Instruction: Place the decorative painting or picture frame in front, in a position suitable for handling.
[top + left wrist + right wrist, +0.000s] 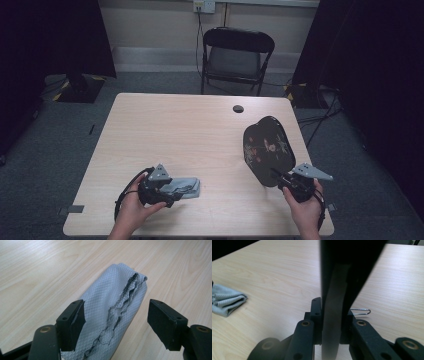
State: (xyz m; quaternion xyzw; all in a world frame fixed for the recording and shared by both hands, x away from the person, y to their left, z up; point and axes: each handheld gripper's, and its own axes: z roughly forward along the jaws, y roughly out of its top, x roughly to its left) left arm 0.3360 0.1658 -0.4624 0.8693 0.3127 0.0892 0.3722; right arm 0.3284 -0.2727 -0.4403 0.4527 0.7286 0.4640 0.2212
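My right tongs (278,176) were clamped on the stiff, slick black tray's (265,145) rim; left tongs (176,192) open around the soft cloth (112,312).

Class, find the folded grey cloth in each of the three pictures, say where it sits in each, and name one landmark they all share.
High view: the grey cloth lies near the table's front left, at the left claw.
Left gripper view: lower centre, between the open jaws.
Right gripper view: left edge, mid-height.
Shared landmark: the pale wooden table.
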